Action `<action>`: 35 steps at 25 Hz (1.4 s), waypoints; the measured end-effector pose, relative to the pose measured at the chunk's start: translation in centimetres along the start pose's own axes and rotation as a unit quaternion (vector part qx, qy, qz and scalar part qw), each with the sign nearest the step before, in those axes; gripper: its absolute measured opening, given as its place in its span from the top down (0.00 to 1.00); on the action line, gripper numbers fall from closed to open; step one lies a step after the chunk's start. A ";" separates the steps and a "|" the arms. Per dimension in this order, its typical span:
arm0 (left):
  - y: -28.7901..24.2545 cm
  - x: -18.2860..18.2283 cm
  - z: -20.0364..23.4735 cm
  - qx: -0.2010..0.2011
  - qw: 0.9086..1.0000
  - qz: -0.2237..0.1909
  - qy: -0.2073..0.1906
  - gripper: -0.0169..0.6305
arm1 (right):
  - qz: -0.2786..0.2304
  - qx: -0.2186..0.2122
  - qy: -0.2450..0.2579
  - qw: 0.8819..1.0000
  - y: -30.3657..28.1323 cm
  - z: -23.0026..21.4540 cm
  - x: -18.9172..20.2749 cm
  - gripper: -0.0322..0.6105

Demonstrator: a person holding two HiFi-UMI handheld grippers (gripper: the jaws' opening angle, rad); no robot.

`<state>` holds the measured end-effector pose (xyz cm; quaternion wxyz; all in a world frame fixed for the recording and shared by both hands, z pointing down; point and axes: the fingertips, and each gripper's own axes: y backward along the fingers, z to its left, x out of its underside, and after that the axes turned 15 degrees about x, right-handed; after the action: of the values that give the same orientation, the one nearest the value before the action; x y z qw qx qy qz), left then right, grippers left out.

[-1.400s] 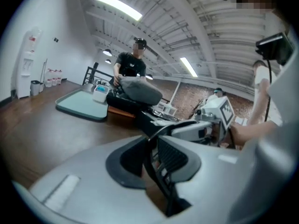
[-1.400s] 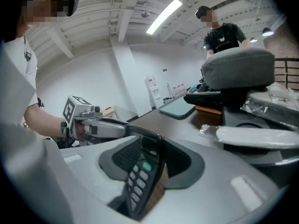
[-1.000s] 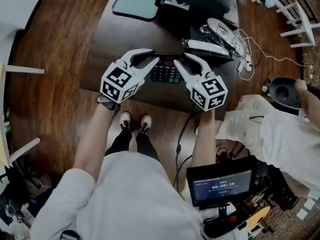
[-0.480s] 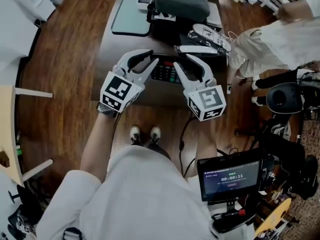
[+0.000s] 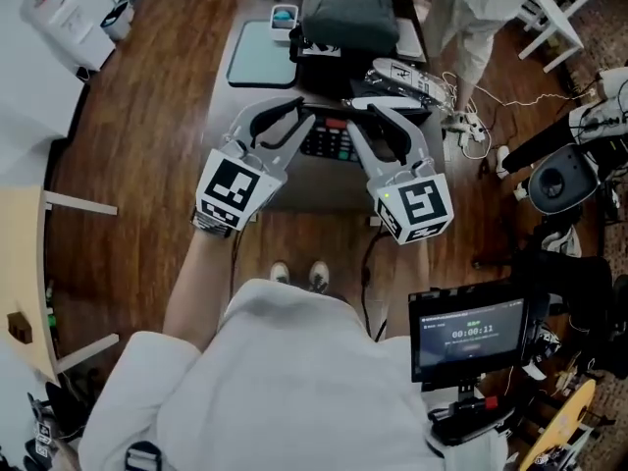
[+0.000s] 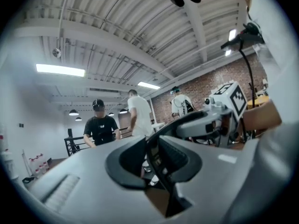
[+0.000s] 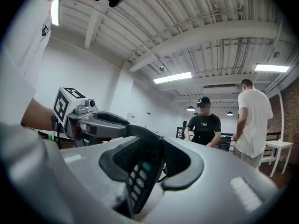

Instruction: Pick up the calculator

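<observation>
The calculator (image 5: 330, 138) is dark with rows of keys and hangs in the air above the dark table (image 5: 294, 183). My left gripper (image 5: 302, 114) is shut on its left end and my right gripper (image 5: 357, 116) on its right end. In the left gripper view the calculator (image 6: 156, 158) shows edge-on between the grey pads. The right gripper view shows the calculator's (image 7: 139, 176) key side, with one green key, clamped between the pads. Each gripper sees the other's marker cube across from it.
A green mat (image 5: 261, 53), a grey bag (image 5: 353, 10) and white devices with cables (image 5: 404, 73) lie at the table's far end. A monitor on a stand (image 5: 471, 338) is at the lower right. People stand beyond the table.
Both grippers have risen together with the calculator between them. The table now looks smaller and lower. The person in white has moved from the right side to the far end.
</observation>
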<state>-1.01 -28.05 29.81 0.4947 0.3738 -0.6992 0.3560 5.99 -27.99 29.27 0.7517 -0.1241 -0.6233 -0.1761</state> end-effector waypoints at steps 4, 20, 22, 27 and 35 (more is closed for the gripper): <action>0.3 -1.6 -0.4 -0.004 1.000 -0.007 -0.010 0.82 | -0.014 0.004 0.011 1.000 0.8 -0.2 -1.6 0.73; 2.5 -2.6 -2.2 -0.005 1.000 -0.023 0.003 0.82 | -0.022 0.007 0.016 1.000 3.1 1.6 -2.9 0.73; 3.1 -2.5 -2.5 -0.003 1.000 -0.024 0.004 0.82 | -0.021 0.009 0.019 1.000 3.4 2.2 -3.0 0.73; 4.7 -1.2 -3.7 0.009 0.999 -0.028 0.024 0.82 | -0.002 0.011 0.023 1.000 4.4 4.1 -2.2 0.73; 5.2 1.2 -6.3 0.030 0.999 -0.009 0.030 0.82 | 0.022 0.030 -0.005 0.999 6.7 5.6 0.8 0.73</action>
<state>-3.13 -20.33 31.95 0.5075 0.3838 -0.6696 0.3831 3.90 -19.75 31.34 0.7560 -0.1160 -0.6288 -0.1402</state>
